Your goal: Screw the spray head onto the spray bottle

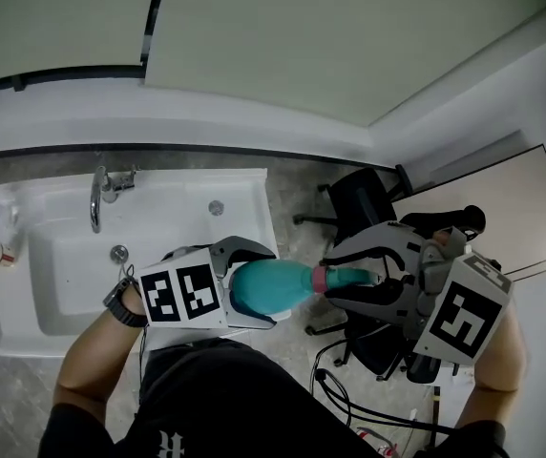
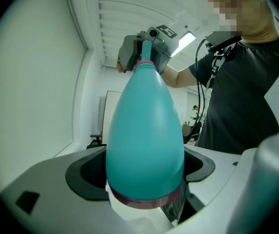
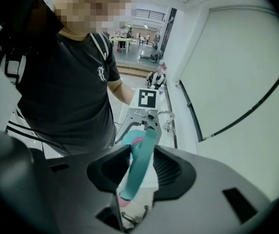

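Spray bottle (image 1: 271, 287) lies level in mid-air near the sink (image 1: 254, 181), its fat base clamped in the left gripper (image 1: 265, 286). The right gripper (image 1: 342, 279) is closed on the spray head (image 1: 349, 277) at the neck. Step, likely: threading on. Next: steady the bottle, twist the head, regrip.

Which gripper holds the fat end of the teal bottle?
The left gripper: its jaws clamp the spray bottle by its wide body. The right gripper holds only the thin spray head.
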The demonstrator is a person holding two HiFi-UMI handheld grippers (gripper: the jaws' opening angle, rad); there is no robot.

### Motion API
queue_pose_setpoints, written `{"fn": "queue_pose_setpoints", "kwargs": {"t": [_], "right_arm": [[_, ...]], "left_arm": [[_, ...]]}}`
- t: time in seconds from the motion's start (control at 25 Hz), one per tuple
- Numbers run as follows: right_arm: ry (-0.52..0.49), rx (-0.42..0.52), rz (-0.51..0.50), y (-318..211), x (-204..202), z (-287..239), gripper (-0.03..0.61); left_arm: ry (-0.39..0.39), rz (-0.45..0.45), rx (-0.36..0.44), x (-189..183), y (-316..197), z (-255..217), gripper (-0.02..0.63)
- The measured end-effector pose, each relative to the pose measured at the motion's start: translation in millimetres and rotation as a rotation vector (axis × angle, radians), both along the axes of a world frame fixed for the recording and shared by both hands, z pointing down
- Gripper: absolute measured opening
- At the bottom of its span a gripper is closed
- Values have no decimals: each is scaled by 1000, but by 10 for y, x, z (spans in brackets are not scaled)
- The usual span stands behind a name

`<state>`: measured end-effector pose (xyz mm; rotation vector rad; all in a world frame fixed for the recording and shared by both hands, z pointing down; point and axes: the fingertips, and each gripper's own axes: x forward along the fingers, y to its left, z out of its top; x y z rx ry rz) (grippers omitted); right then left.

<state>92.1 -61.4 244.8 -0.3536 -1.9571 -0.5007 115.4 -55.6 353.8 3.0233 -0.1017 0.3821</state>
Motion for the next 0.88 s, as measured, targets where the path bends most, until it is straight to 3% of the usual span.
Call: {"fn": "queue_pose_setpoints", "kwargs": {"t": [0.04,0.16,0.44,0.56,0.72,0.8,0.88], "right_arm": [[6,-2,2,4,-6,-9,131],[74,9,41,-22,-7,15,128],[327,24,249,-231,101,231,127],[300,-38,481,-416,96,338,127],[249,-296,906,-625,114,546,127],[230,-337,984,-673,106,646,129],[193,-317,980,-685,74,623,164]], "left_arm": [[-1,-7,0,4,-10,-3,419],[-46,-67,21,2,-83,33,419],[-278,-330,137,-101,-401,245,419],[-324,-441,111,-165,-532,333,419],[-393,-557,130,-209,-669,505,419],[-397,-549,148,-158,-677,582,419],[-367,-497,142,-77,-637,669,419]]}}
